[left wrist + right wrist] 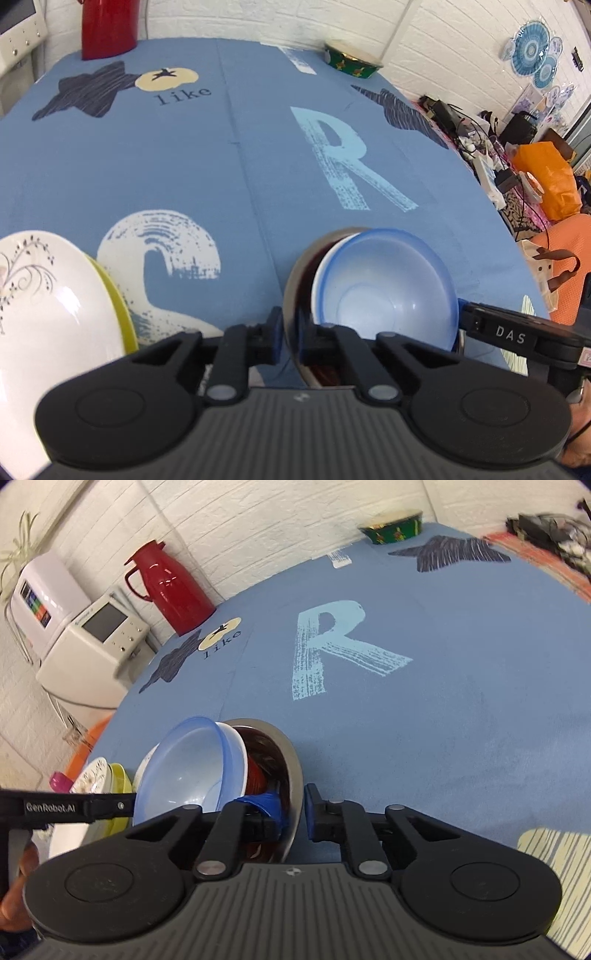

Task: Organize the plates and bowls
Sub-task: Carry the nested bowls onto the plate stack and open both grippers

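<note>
A nested stack of bowls is held tilted over the blue tablecloth: a steel bowl (pixel 291 291) outermost, a dark red bowl (pixel 306 291) inside it, then a white one and a translucent blue bowl (pixel 384 288) innermost. My left gripper (pixel 291 336) is shut on the steel bowl's rim. My right gripper (pixel 293 814) grips the opposite rim of the steel bowl (pixel 291 775), with the blue bowl (pixel 184 771) to its left. A white patterned plate (pixel 40 306) lies on a yellow-green plate (pixel 118 306) at the left.
A green patterned bowl (pixel 351 61) and a red thermos jug (pixel 170 587) stand at the table's far edge. A white appliance (pixel 92 646) sits beyond the table's left side. Cluttered cables and an orange bag (pixel 546 177) lie off the right edge.
</note>
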The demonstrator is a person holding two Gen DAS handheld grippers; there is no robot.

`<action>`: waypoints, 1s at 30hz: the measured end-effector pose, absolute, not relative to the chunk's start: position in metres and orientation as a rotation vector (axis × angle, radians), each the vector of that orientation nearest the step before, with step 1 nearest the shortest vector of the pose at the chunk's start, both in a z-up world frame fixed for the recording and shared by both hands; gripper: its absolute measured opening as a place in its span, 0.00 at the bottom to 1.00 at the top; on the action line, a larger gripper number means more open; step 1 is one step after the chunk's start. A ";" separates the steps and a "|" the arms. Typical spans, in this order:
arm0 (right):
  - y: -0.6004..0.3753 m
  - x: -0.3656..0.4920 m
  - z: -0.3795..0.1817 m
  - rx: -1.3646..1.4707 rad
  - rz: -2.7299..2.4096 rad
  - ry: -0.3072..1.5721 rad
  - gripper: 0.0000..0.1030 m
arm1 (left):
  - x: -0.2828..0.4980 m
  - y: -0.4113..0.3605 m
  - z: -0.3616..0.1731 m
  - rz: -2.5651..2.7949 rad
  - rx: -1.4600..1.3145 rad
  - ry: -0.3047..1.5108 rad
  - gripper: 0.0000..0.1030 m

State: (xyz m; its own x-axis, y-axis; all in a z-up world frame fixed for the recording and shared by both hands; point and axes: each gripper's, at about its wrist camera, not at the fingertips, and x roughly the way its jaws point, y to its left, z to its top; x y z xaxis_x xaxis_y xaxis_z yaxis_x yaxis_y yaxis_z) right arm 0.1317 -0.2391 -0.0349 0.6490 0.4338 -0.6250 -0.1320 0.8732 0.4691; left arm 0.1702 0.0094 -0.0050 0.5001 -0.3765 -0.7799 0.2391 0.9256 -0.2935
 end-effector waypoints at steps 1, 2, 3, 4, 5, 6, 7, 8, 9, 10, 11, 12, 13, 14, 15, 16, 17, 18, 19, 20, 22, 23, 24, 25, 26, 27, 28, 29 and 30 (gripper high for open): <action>-0.239 0.132 -0.035 0.421 0.329 0.814 0.00 | 0.172 0.009 -0.004 -0.377 -0.160 0.983 0.00; -0.238 0.132 -0.034 0.419 0.335 0.828 0.00 | 0.173 0.010 -0.003 -0.376 -0.169 0.991 0.00; -0.238 0.132 -0.034 0.417 0.340 0.836 0.00 | 0.175 0.010 -0.002 -0.378 -0.173 0.993 0.00; -0.239 0.131 -0.034 0.433 0.341 0.848 0.00 | 0.175 0.010 -0.001 -0.381 -0.168 0.985 0.00; -0.239 0.131 -0.034 0.442 0.339 0.854 0.00 | 0.177 0.010 -0.001 -0.378 -0.170 0.985 0.00; -0.240 0.131 -0.034 0.439 0.341 0.849 0.00 | 0.179 0.009 -0.002 -0.371 -0.174 0.998 0.00; -0.240 0.133 -0.034 0.439 0.340 0.854 0.00 | 0.180 0.008 -0.002 -0.367 -0.173 1.006 0.00; -0.241 0.135 -0.035 0.458 0.330 0.866 0.00 | 0.181 0.008 -0.002 -0.366 -0.170 1.008 0.00; -0.242 0.137 -0.036 0.475 0.324 0.873 0.00 | 0.183 0.007 0.000 -0.364 -0.167 1.012 0.00; -0.243 0.138 -0.036 0.486 0.322 0.879 0.00 | 0.185 0.007 0.004 -0.360 -0.168 1.011 0.00; -0.243 0.140 -0.035 0.497 0.316 0.885 0.00 | 0.188 0.008 0.010 -0.356 -0.169 0.999 0.00; -0.241 0.141 -0.030 0.493 0.318 0.879 0.00 | 0.191 0.009 0.016 -0.355 -0.167 0.988 0.00; -0.240 0.143 -0.025 0.477 0.327 0.870 0.00 | 0.193 0.010 0.021 -0.353 -0.168 0.982 0.00; -0.238 0.146 -0.020 0.474 0.331 0.870 0.00 | 0.196 0.013 0.027 -0.348 -0.167 0.974 0.00; -0.236 0.148 -0.015 0.470 0.333 0.868 0.00 | 0.197 0.016 0.032 -0.344 -0.165 0.967 0.00; -0.233 0.152 -0.009 0.459 0.339 0.865 0.00 | 0.197 0.021 0.039 -0.338 -0.163 0.960 0.00; -0.229 0.155 -0.002 0.448 0.346 0.862 0.00 | 0.195 0.027 0.044 -0.327 -0.165 0.952 0.00; -0.222 0.157 0.005 0.428 0.358 0.854 0.00 | 0.192 0.036 0.051 -0.310 -0.167 0.937 0.00; -0.214 0.160 0.013 0.406 0.377 0.843 0.00 | 0.187 0.047 0.057 -0.288 -0.172 0.920 0.00; -0.205 0.163 0.019 0.389 0.399 0.835 0.00 | 0.182 0.059 0.061 -0.264 -0.180 0.907 0.00; -0.183 0.167 0.027 0.366 0.450 0.828 0.00 | 0.171 0.085 0.068 -0.203 -0.201 0.889 0.00; -0.170 0.168 0.029 0.357 0.479 0.827 0.00 | 0.165 0.098 0.070 -0.173 -0.208 0.884 0.00; -0.157 0.169 0.030 0.348 0.507 0.828 0.00 | 0.158 0.111 0.071 -0.144 -0.213 0.880 0.00; -0.143 0.169 0.030 0.344 0.535 0.831 0.00 | 0.152 0.123 0.072 -0.113 -0.216 0.876 0.00; -0.128 0.170 0.030 0.339 0.564 0.835 0.00 | 0.144 0.138 0.072 -0.080 -0.222 0.875 0.00; -0.115 0.169 0.029 0.333 0.592 0.842 0.00 | 0.139 0.150 0.071 -0.052 -0.227 0.876 0.00; -0.102 0.169 0.027 0.329 0.615 0.849 0.00 | 0.133 0.161 0.069 -0.028 -0.230 0.880 0.00; -0.087 0.168 0.026 0.321 0.640 0.857 0.00 | 0.128 0.173 0.066 -0.003 -0.239 0.888 0.00; -0.075 0.167 0.023 0.309 0.661 0.865 0.00 | 0.123 0.184 0.062 0.014 -0.251 0.897 0.00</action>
